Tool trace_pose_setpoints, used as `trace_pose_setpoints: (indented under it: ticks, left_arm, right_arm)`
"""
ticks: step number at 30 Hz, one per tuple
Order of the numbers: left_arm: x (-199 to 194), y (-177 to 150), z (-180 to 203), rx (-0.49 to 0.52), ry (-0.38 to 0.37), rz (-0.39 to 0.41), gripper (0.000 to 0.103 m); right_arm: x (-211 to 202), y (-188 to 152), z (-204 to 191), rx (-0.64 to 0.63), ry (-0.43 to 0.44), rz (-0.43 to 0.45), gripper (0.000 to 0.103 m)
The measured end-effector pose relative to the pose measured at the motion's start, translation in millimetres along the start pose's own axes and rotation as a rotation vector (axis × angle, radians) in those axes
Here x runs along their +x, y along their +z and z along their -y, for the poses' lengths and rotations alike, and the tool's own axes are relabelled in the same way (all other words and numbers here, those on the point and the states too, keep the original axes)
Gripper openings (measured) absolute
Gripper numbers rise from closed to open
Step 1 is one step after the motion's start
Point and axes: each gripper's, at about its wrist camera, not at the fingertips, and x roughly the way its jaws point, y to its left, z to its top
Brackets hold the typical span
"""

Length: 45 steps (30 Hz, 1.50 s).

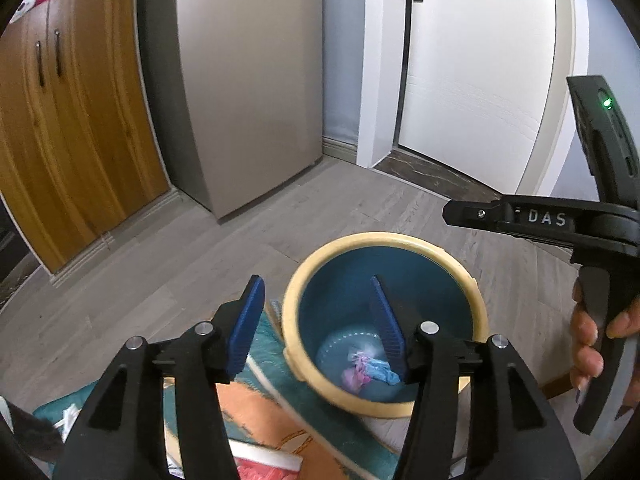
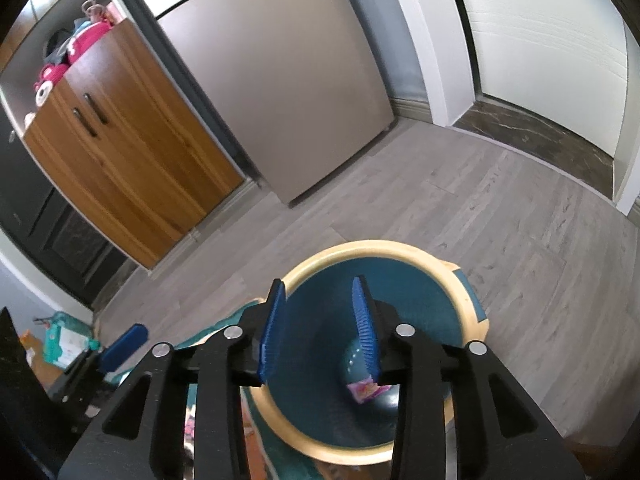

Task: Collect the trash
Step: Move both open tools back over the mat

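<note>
A teal trash bin with a cream rim (image 1: 384, 238) stands on the grey floor. Crumpled pink and blue wrappers (image 1: 368, 368) lie at its bottom. My left gripper (image 1: 316, 284) hovers over the bin's left edge, open, with nothing between its blue pads. In the right wrist view the same bin rim (image 2: 360, 246) sits below my right gripper (image 2: 318, 284), which is open and empty above the bin's mouth. A pink wrapper (image 2: 362, 390) shows inside the bin. A hand (image 1: 588, 344) holds the right tool's black body (image 1: 540, 220) at the right edge of the left wrist view.
A colourful teal and orange mat (image 1: 272, 412) lies on the floor against the bin's left side. Behind stand a steel fridge (image 1: 248, 92), a wooden cabinet (image 1: 72, 120) and a white door (image 1: 476, 64). Grey floorboards (image 2: 500, 240) stretch beyond the bin.
</note>
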Motion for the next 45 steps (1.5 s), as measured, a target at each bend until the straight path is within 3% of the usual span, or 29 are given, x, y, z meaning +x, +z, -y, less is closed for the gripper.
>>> trace_pose_setpoints:
  ticks: [2,9,14,20,24,30,39,45]
  left_arm:
    - [-9,0,-5,0.002,0.008,0.005,0.057]
    - [-64,-6,-39,-0.015,0.069,0.041,0.069]
    - [-103,-18,-70,-0.041,0.136,0.07,0.079]
    - [-144,-35,-111,-0.119,0.236,0.109,0.097]
    - [-161,-50,-135,-0.183,0.293,0.125,0.097]
    - [-170,-71,-164,-0.236,0.32,0.109,0.097]
    - [-172,-90,-187,-0.25,0.34,0.104,0.097]
    - [-162,-102,-211,-0.267,0.358,0.076,0.097]
  right_arm:
    - [-2,-1,-4,-0.01,0.0,0.003,0.049]
    - [-12,-4,-22,-0.04,0.008,0.027,0.068]
    - [-23,-8,-40,-0.054,0.037,0.055,0.096]
    - [-35,-17,-66,-0.099,0.036,0.087,0.098]
    - [-42,-26,-87,-0.126,0.002,0.122,0.098]
    - [-45,-43,-118,-0.205,-0.007,0.135,0.098]
    - [-22,-72,-149,-0.297,0.024,0.08,0.098]
    - [0,-95,-166,-0.368,-0.005,0.047,0.098]
